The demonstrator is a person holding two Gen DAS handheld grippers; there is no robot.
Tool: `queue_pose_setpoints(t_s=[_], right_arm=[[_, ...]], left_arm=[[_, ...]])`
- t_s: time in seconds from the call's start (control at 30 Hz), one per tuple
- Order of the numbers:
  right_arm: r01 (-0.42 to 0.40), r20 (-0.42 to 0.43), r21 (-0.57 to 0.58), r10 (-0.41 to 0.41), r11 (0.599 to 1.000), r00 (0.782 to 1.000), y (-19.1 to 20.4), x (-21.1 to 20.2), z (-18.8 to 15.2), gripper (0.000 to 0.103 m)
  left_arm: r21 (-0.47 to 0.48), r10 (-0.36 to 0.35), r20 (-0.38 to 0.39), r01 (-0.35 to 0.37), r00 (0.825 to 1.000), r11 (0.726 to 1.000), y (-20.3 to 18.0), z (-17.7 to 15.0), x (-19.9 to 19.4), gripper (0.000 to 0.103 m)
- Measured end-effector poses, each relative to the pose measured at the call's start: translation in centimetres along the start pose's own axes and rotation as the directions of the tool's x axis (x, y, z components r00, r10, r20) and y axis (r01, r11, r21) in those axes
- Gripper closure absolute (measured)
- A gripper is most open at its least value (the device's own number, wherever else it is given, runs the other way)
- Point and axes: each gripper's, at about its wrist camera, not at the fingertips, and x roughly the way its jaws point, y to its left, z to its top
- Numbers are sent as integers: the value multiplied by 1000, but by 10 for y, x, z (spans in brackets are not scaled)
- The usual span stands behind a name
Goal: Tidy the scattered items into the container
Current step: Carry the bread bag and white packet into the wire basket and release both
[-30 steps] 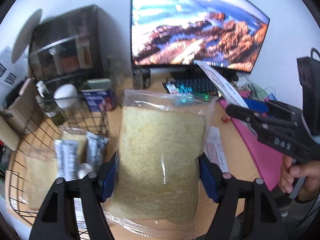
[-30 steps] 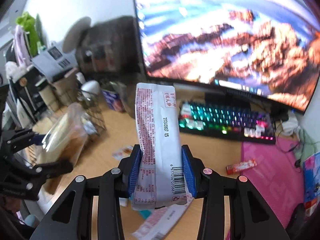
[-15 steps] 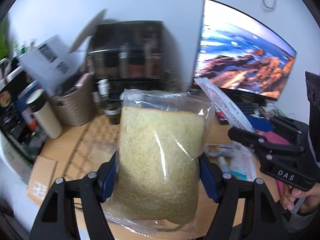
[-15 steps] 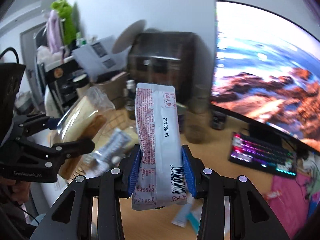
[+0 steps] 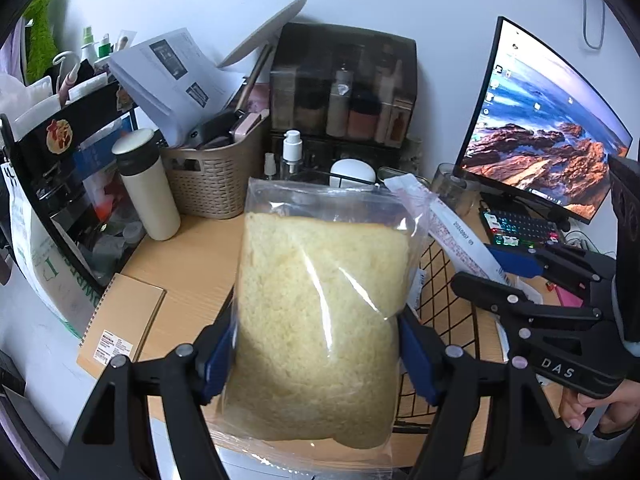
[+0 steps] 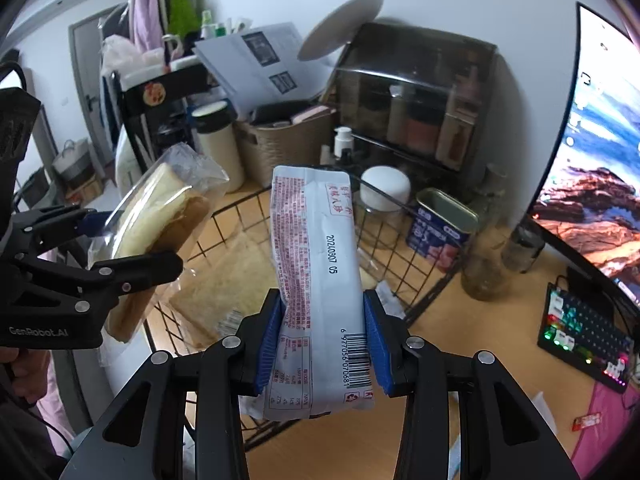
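The clear plastic bag of yellow sliced bread (image 5: 320, 320) is pinched upright between the blue pads of the left gripper (image 5: 316, 356), held in the air over the left edge of the black wire-grid basket (image 6: 400, 256). The white snack packet with red print and a barcode (image 6: 320, 292) is clamped between the blue pads of the right gripper (image 6: 322, 344), raised above the near side of that basket. Inside the basket lies another bagged slice of bread (image 6: 236, 280). Just behind the basket stand a blue rectangular tin (image 6: 438, 232) and a white round lid on a glass jar (image 6: 384, 188). Farther behind it sits a beige woven basket of papers (image 5: 216, 180), with a cream flask (image 5: 146, 188) to its left. Right of the wire basket are a backlit keyboard (image 6: 584, 336) and a curved monitor (image 5: 548, 140)
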Motion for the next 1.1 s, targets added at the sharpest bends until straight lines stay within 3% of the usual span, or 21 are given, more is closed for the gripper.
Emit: queue_pose_setpoints(t_s=[0.1,0.17,0.27,0.83,1.1], right_arm=[[0,6,-14,0,1000,1000,3,-1,2,60],[14,20,-36,-13,999,1000,8,-4,3,44],[39,37,-49,-38,998,999,11,-7,5,39],[44,70,8,-45,999,997,-9,-37,-2,39],[131,81,102,-140,986,987,-61,-87,-31,39]], left_arm=[[9,19,8,-19,1000,1000,1,0,-1,23],[27,53,9,-53,999,998,-3,-1,-2,22],[36,57,14,-57,998,998,-5,-2,-4,22],[38,1,23,-2,1000,999,-25,1,-13,22],[118,-59,6,58,998,991,-80,4,-8,22]])
